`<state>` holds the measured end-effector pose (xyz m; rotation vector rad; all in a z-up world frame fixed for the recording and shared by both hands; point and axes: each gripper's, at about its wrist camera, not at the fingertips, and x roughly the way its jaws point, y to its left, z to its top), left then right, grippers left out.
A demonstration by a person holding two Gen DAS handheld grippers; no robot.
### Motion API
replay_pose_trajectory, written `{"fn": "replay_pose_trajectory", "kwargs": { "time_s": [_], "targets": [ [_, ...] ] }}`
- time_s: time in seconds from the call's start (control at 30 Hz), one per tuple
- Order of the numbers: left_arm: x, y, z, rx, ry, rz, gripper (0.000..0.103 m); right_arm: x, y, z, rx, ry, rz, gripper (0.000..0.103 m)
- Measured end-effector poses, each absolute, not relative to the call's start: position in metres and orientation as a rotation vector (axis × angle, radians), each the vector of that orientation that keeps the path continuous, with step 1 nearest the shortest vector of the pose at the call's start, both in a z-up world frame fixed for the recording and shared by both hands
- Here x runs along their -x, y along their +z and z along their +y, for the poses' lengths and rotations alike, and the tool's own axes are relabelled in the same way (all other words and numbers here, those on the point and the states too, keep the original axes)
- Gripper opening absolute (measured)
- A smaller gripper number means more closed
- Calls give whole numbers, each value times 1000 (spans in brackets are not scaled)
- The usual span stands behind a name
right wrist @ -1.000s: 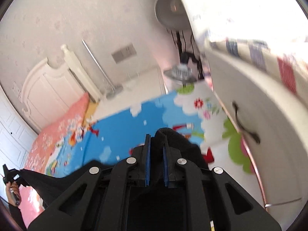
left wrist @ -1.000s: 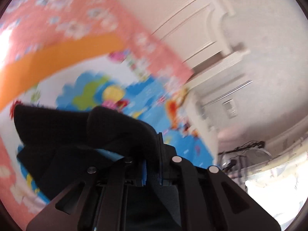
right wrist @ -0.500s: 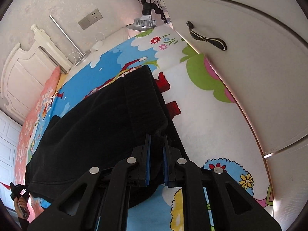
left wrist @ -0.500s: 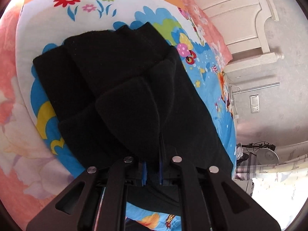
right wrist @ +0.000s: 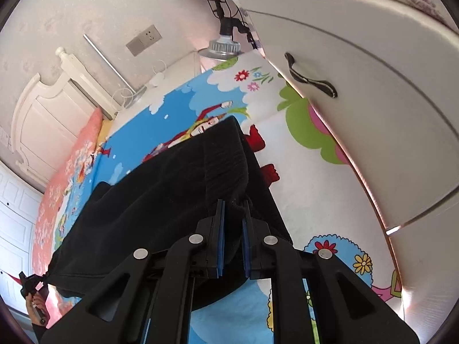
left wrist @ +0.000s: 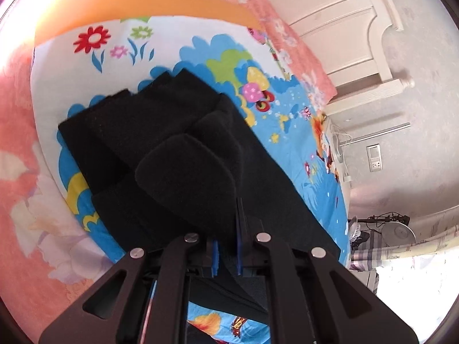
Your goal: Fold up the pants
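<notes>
Black fleece pants (left wrist: 178,143), one pair, lie across the cartoon-printed play mat (left wrist: 200,43) of blue, white and green, partly doubled over on themselves. In the left wrist view a rounded fold of the cloth bulges over the left gripper (left wrist: 228,246) and covers its fingertips; only the blue pad edges show below, close together, pinching the fabric. In the right wrist view the right gripper (right wrist: 233,229) stands with its blue pads pressed on a bunched ribbed band of the same pants (right wrist: 172,189).

Hidden or unclear: the lower edge of the garment is cut off behind both black gripper frames. How many layers are stacked cannot be told. At the bottom left of the right wrist view a person's hand (right wrist: 36,309) is partly cropped by the lens rim; what it holds is too small to make out.

Count: two grippers; one white cabinet door (right wrist: 373,100) with one dark curved handle (right wrist: 309,80); one white headboard (right wrist: 48,114); one wall socket plate (right wrist: 143,40); one pedestal fan (right wrist: 223,46), its head cut off at the top.

Against the frames of one second ago, the garment then hung bunched above the mat with wall filling much of both views; now it is spread flat on the mat.
</notes>
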<state>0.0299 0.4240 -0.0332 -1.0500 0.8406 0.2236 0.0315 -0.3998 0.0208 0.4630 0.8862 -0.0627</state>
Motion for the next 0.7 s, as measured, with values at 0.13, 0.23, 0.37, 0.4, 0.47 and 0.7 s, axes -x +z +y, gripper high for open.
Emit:
{"fn": "replay_pose_trajectory", "kwargs": {
  "time_s": [0.13, 0.23, 0.37, 0.4, 0.47, 0.7],
  "targets": [
    [-20, -13, 425, 1022, 227, 780, 8, -20, 40, -395, -436, -46, 841, 12],
    [-17, -30, 433, 1080, 244, 801, 8, -23, 27, -401, -473, -57, 866, 12],
    [-16, -44, 430, 1064, 267, 840, 8, -25, 9, -397, -434, -80, 913, 12],
    [-13, -46, 432, 1084, 268, 833, 8, -23, 7, -399, -445, -80, 915, 12],
    [-6, -37, 431, 1074, 269, 805, 8, -16, 11, -402, -461, -75, 902, 12],
    [3, -42, 429, 1078, 278, 800, 8, -19, 6, -398, -428, -95, 911, 12]
  ]
}}
